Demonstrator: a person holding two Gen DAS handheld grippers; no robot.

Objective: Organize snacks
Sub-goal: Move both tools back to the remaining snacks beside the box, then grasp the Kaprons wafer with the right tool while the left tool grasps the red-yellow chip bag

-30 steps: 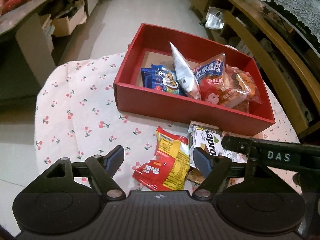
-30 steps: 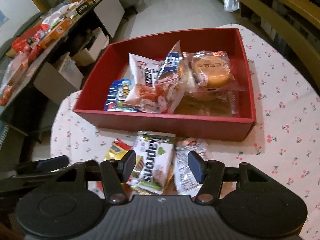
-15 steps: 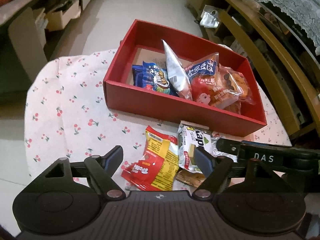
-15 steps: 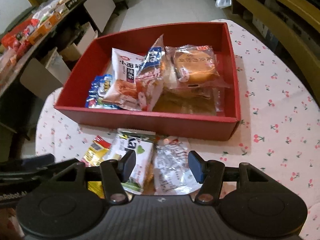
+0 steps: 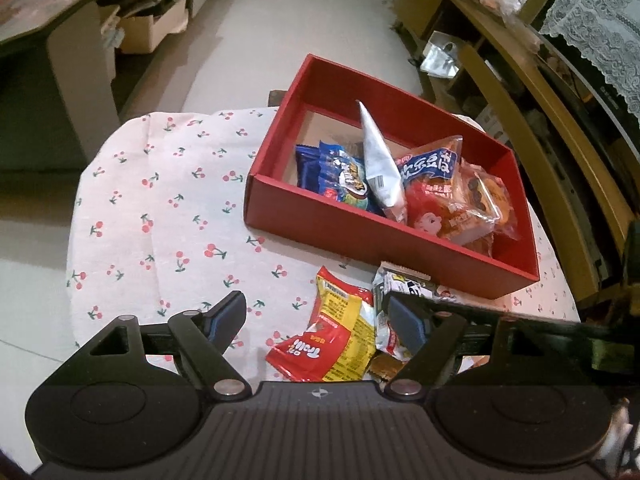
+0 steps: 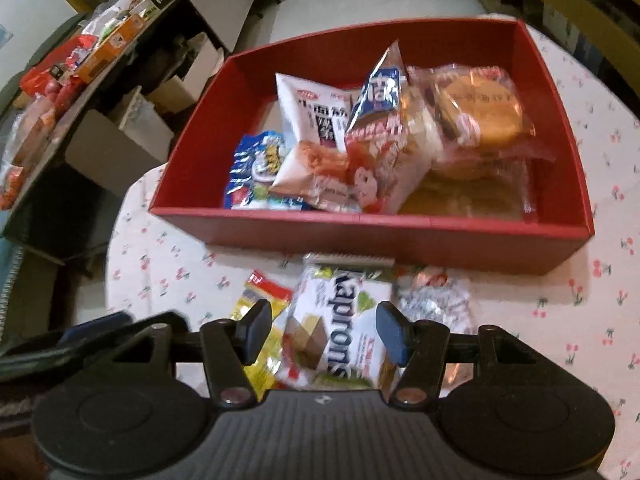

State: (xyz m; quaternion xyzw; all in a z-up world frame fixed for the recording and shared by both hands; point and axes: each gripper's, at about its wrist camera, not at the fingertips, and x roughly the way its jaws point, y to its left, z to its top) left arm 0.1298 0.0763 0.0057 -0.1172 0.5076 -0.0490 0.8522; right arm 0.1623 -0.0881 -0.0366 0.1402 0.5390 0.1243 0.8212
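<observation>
- Your right gripper (image 6: 322,334) hangs over the wafer pack (image 6: 340,332), its jaws, just widened a little, straddling the pack without pressing on it.
- Your left gripper (image 5: 316,320) waits wide open and empty above the gummy bag (image 5: 332,340).
- Both packs lie on the cloth (image 5: 168,216) just before the red box (image 6: 400,236), which already holds several snacks.
- Lower squarely, close across the wafer pack's short width, lift clear of the near wall, and drop it into the box's free corner.

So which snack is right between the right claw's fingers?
The white wafer pack with big dark letters. It lies outside the red box, framed by the right claw; the yellow-red pack and the silvery pack lie off to its sides.
</observation>
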